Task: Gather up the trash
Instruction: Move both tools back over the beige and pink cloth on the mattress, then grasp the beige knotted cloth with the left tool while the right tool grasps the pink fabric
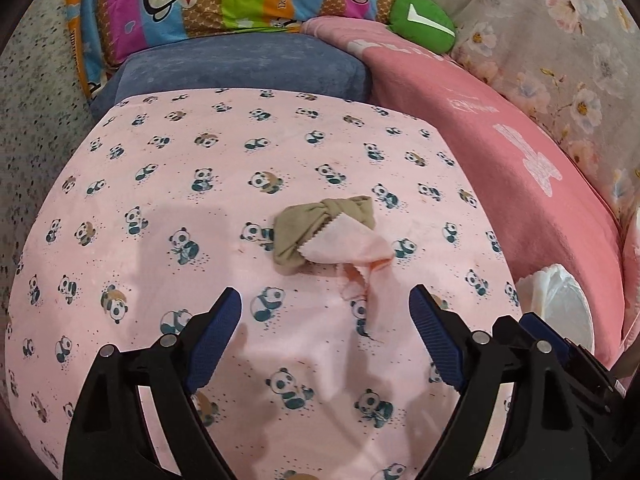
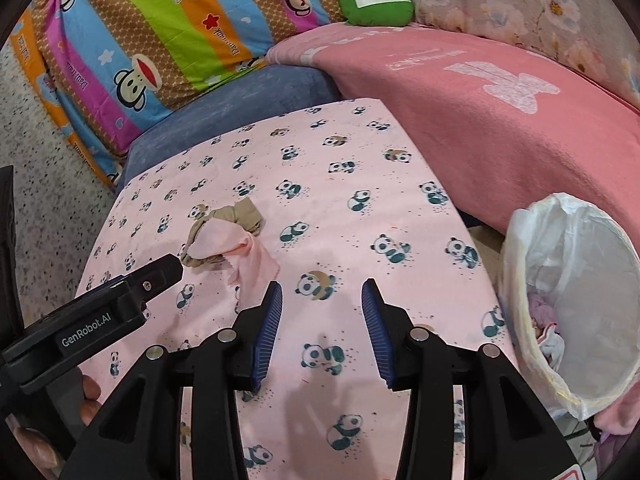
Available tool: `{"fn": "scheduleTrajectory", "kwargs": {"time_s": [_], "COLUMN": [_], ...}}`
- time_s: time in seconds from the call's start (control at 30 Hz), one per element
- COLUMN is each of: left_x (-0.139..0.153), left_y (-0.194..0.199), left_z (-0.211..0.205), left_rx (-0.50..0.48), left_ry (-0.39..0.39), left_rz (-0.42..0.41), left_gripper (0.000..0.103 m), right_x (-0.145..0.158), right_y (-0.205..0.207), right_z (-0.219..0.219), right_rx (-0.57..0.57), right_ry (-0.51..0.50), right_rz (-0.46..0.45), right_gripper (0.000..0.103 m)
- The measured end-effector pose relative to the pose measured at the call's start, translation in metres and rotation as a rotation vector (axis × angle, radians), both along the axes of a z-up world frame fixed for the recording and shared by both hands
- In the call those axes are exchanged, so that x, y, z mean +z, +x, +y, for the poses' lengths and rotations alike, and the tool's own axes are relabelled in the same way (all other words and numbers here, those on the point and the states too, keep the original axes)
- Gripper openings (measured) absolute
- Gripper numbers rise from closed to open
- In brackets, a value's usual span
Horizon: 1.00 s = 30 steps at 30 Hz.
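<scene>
The left hand-held gripper (image 1: 325, 312) hangs released, jaws spread wide and empty, just short of two cloth scraps on a tabletop (image 1: 160, 248) covered in pink panda-print fabric. The pink scrap (image 1: 352, 246) lies draped over the khaki scrap (image 1: 316, 224), its loose tail trailing toward the jaws. The right hand-held gripper (image 2: 322, 312) is likewise released and empty, poised over bare cloth between the scraps and a lined trash bin (image 2: 516, 280) at the tabletop's right edge, some rubbish already inside. The pickup appears not yet begun; the next move likely calls for the left jaws to advance, straddle the scraps and clench.
</scene>
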State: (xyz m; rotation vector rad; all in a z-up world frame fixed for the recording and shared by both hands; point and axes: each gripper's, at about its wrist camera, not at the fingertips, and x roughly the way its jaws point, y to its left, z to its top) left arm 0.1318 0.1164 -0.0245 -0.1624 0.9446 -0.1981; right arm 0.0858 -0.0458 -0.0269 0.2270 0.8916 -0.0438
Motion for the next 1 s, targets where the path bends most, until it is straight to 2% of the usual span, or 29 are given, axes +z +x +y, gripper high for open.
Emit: {"fn": "scheduleTrajectory", "kwargs": {"time_s": [0.27, 0.63, 0.73, 0.8, 0.87, 1.0], "left_x": [-0.014, -0.032, -0.036, -0.038, -0.04, -0.045], "left_y": [0.031, 0.073, 0.08, 0.084, 0.087, 0.092], "left_z": [0.032, 0.03, 0.026, 0.022, 0.017, 0.008], "left_rx": [0.051, 0.039, 0.03, 0.02, 0.008, -0.013], "left_ry": [-0.009, -0.022, -0.032, -0.036, -0.035, -0.035], "left_rz": [0.029, 0.067, 0.075, 0.08, 0.083, 0.092], "left_gripper": [0.085, 0.085, 0.085, 0.085, 0.085, 0.085], "right_x": [-0.02, -0.045, -0.048, -0.053, -0.057, -0.067], "right_y": [0.05, 0.098, 0.105, 0.11, 0.111, 0.108], "right_z": [0.042, 0.071, 0.071, 0.071, 0.069, 0.064], "right_rx": [0.065, 0.105, 0.117, 0.129, 0.131, 0.113], "right_ry": [0.006, 0.018, 0.015, 0.018, 0.02, 0.034], "right_rz": [0.032, 0.069, 0.082, 0.103, 0.117, 0.139], "right_gripper": [0.046, 0.048, 0.038, 0.022, 0.013, 0.007]}}
